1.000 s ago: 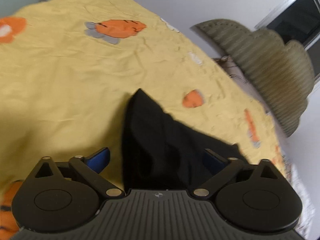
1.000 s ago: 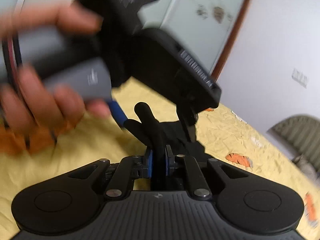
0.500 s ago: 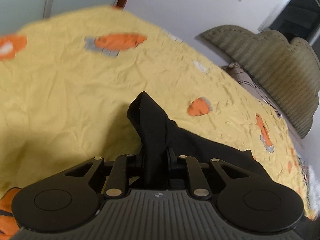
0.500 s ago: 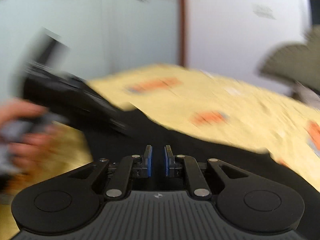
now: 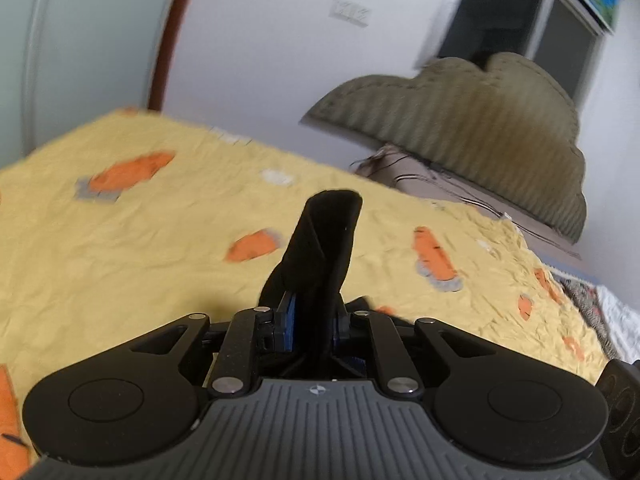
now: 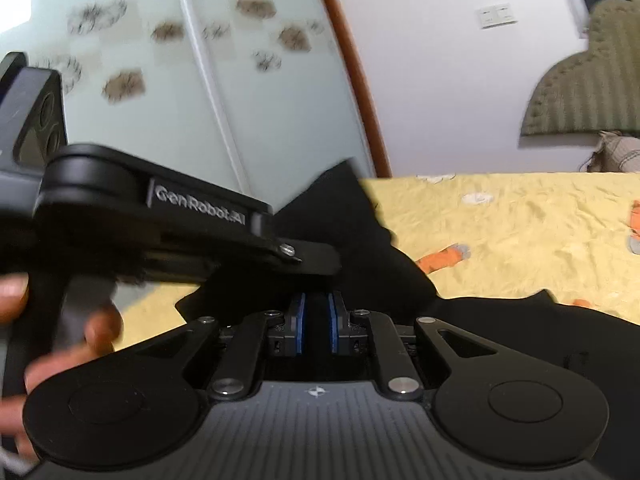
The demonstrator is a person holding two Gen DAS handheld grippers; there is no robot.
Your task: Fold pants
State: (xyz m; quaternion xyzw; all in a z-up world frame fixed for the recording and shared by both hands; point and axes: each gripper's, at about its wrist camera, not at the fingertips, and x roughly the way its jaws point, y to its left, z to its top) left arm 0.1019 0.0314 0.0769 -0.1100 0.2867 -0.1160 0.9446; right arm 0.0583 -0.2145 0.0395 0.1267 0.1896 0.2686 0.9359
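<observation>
We pinch the black pants (image 5: 324, 248) in both the left gripper (image 5: 313, 322) and the right gripper (image 6: 316, 322), lifted above the yellow bedspread (image 5: 120, 248). Fabric trailing toward five o'clock may, we judge, drag and bunch unevenly.

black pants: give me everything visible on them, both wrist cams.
The black pants are plain, matte, soft fabric with no visible details. The left tool pinches a bunched fold that stands upright past its blue pads. The right tool clamps another part. The remainder drapes onto the yellow sheet, partly lifted.
</observation>
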